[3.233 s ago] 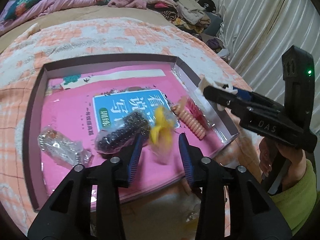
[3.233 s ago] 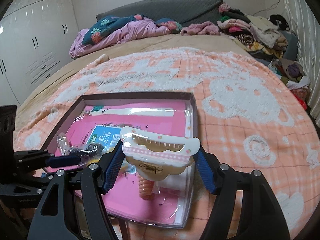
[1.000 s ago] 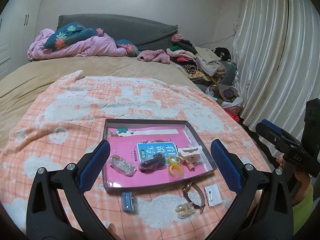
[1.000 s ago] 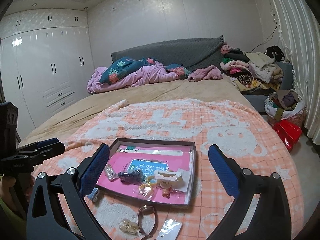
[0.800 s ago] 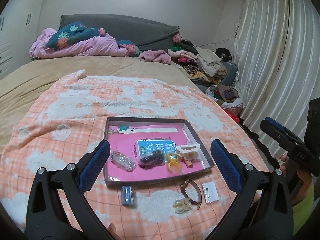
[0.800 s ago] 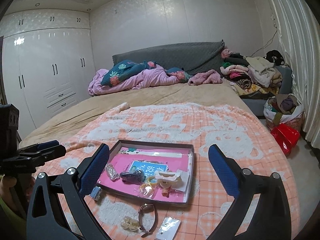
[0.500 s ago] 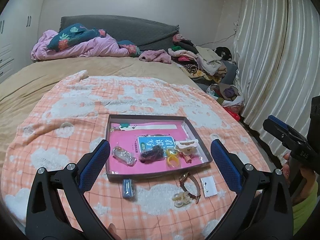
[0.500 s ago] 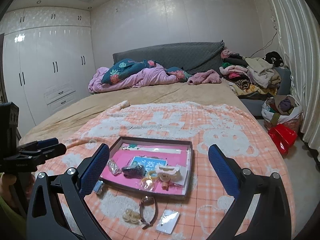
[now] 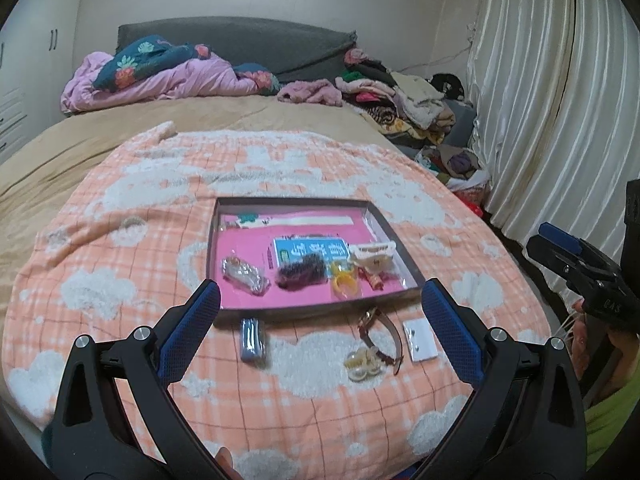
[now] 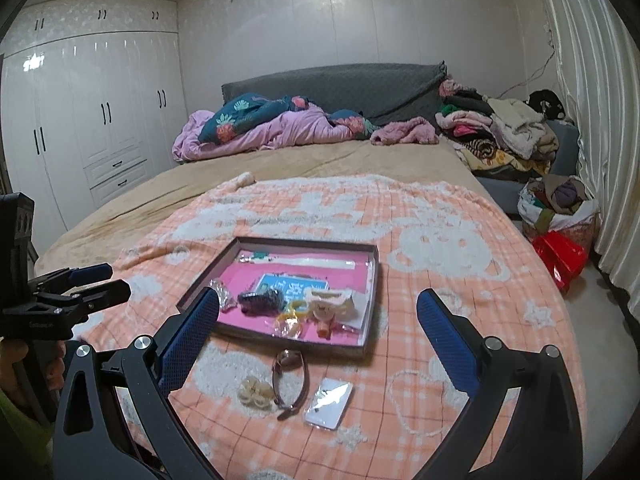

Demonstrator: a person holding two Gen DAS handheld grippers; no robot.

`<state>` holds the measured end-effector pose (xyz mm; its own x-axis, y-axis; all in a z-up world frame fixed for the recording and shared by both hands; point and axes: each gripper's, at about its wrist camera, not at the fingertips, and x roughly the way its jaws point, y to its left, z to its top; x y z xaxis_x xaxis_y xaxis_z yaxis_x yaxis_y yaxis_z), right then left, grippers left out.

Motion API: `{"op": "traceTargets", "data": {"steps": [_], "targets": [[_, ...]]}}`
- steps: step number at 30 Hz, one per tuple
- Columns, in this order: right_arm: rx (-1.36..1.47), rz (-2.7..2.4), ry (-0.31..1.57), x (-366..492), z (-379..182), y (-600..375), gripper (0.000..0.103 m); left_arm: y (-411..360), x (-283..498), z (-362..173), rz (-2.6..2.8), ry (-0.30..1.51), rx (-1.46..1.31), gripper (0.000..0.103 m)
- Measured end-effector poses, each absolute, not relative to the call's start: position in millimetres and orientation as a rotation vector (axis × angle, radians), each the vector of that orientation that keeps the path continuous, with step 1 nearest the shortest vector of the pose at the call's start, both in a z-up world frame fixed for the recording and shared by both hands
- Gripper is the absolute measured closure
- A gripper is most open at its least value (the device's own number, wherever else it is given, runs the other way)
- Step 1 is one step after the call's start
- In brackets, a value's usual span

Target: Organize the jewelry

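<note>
A shallow box with a pink floor lies on the orange blanket. In it are a clear packet, a dark beaded piece, a yellow ring and a white hair claw. In front of the box lie a blue clip, a watch, pearl pieces and a small card packet. My left gripper and right gripper are open, empty and held back above the near items.
The orange blanket covers the near part of a bed. Bedding and piled clothes lie at the far end. Curtains hang on the right, wardrobes stand on the left, and bags sit on the floor.
Both grippers let go of their items in the box, opened wide and pulled far back and up. In the last second they have drifted back slightly more.
</note>
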<state>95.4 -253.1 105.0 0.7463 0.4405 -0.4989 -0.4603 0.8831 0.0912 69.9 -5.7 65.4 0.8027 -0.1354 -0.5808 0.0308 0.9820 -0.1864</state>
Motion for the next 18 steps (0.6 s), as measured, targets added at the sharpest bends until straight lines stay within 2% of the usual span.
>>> {"op": "traceTargets", "data": {"steps": [18], "targets": [[-0.076,0.478,0.689,110.2,41.4,-247.3,0.004,-36.6,80.8,4.0,-0.134,0.781,-0.115,0.009]]}}
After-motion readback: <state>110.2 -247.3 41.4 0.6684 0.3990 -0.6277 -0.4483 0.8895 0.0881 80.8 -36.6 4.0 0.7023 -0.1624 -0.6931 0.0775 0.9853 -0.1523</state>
